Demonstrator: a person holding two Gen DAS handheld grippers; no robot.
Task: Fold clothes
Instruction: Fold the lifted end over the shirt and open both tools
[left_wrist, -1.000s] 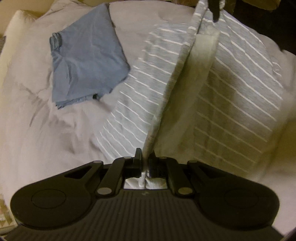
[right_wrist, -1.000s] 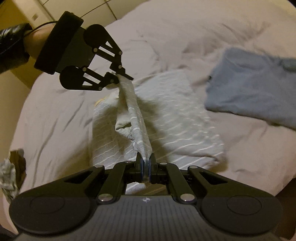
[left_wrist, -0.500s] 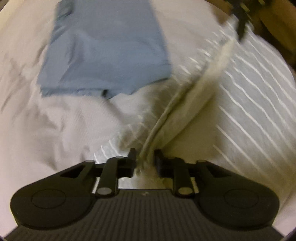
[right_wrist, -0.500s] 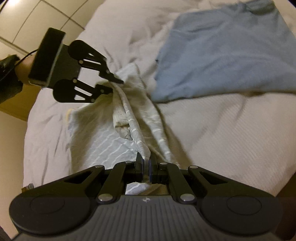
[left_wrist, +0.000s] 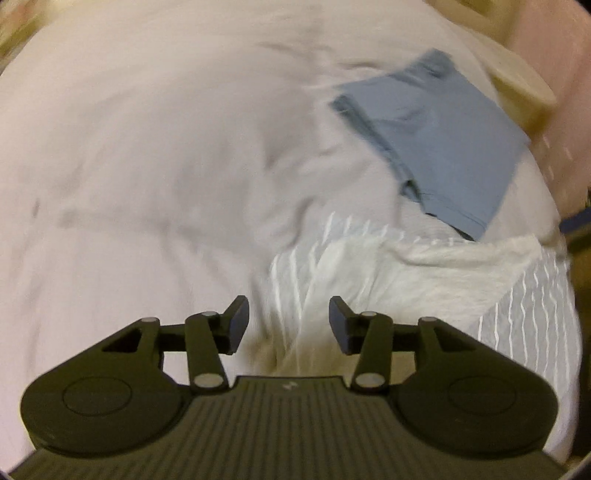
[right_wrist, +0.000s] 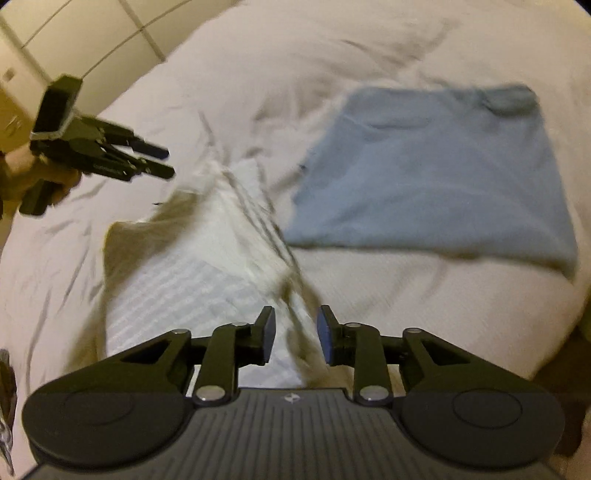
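Note:
A grey garment with thin white stripes lies on the bed, folded over with its pale inner side up; it also shows in the right wrist view. My left gripper is open and empty just above its near edge. My right gripper is open and empty over its folded edge at the other end. The left gripper also shows in the right wrist view, jaws apart, off the cloth. A folded blue garment lies beside the striped one, also in the right wrist view.
The bed is covered by a wrinkled pale sheet. A pillow edge lies beyond the blue garment. A tiled wall rises behind the bed. Crumpled patterned cloth sits at the far left edge.
Both grippers have opened and let go of the striped garment. Its lifted edge has dropped onto the bed toward the blue garment. The left gripper has pulled back off the cloth.

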